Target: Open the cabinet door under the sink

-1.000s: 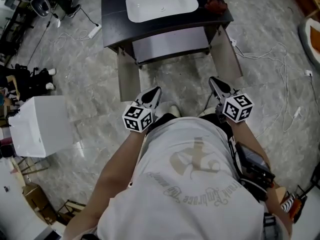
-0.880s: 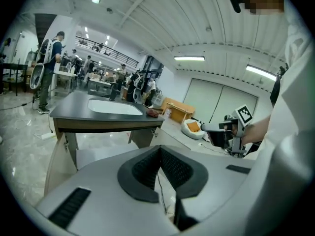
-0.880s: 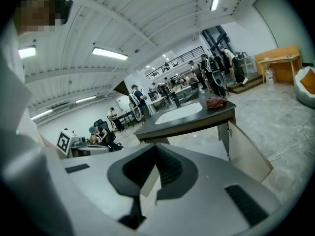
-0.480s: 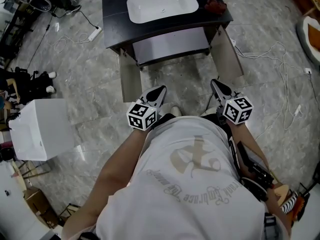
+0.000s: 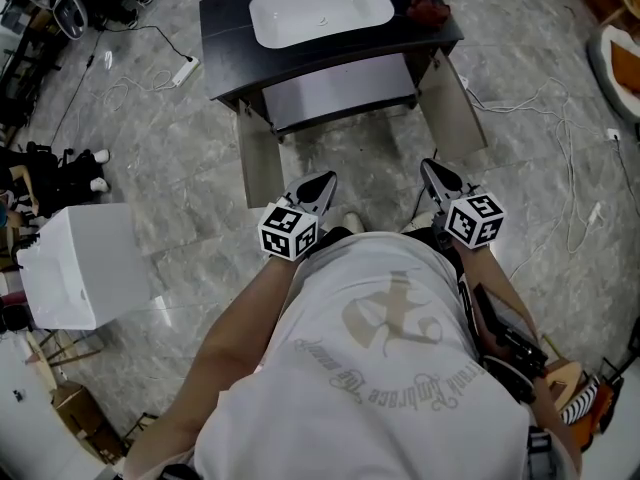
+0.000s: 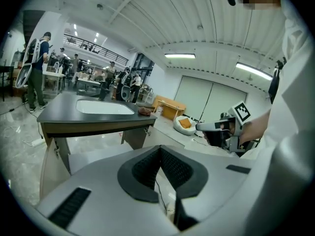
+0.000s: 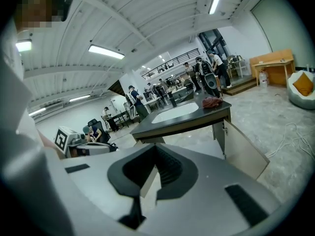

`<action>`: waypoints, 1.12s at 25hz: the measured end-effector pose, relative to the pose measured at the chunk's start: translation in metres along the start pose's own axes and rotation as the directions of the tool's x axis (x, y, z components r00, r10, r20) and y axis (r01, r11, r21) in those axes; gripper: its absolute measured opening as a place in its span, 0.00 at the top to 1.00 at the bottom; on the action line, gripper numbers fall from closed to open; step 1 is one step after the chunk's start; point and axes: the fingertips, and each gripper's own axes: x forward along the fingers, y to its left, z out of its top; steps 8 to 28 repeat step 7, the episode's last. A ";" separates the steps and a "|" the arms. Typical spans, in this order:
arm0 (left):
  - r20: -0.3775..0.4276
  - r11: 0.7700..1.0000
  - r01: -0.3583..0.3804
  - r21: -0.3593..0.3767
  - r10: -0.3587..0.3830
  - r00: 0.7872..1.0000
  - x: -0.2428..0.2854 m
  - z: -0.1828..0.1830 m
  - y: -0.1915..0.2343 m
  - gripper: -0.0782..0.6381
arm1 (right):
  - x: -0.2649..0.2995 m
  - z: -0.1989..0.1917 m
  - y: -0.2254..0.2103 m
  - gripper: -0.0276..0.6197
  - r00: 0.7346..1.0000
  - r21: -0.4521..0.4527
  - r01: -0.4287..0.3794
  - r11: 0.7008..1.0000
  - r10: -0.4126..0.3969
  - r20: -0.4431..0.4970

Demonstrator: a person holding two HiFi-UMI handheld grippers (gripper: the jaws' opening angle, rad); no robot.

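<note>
Cabinet doors under the sink both stand swung wide, well ahead of the two grippers. The left gripper [image 5: 322,178] is clenched on nothing, its jaws pressed together, and it is held just in front of the person's shirt [image 5: 390,368]. The right gripper [image 5: 426,165] is likewise closed and empty, about level with it. Beyond them comes grey stone floor [image 5: 350,163], then the left door [image 5: 258,163] and the right door [image 5: 455,108], each angled outward from a front corner of the dark cabinet [image 5: 225,38]. The white sink [image 5: 320,8] is set in the cabinet top, with a red cloth [image 5: 430,10] by the top's right edge. A white box [image 5: 85,263] stands on the floor far to the left.
</note>
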 end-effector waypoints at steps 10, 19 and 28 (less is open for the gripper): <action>0.002 1.000 0.007 -0.002 -0.007 1.000 0.002 0.008 0.000 0.88 | 0.001 0.006 0.000 0.94 1.000 -0.004 0.015 1.000 -0.015 -0.006; 0.002 1.000 0.007 -0.002 -0.007 1.000 0.002 0.008 0.000 0.88 | 0.001 0.006 0.000 0.94 1.000 -0.004 0.015 1.000 -0.015 -0.006; 0.002 1.000 0.007 -0.002 -0.007 1.000 0.002 0.008 0.000 0.88 | 0.001 0.006 0.000 0.94 1.000 -0.004 0.015 1.000 -0.015 -0.006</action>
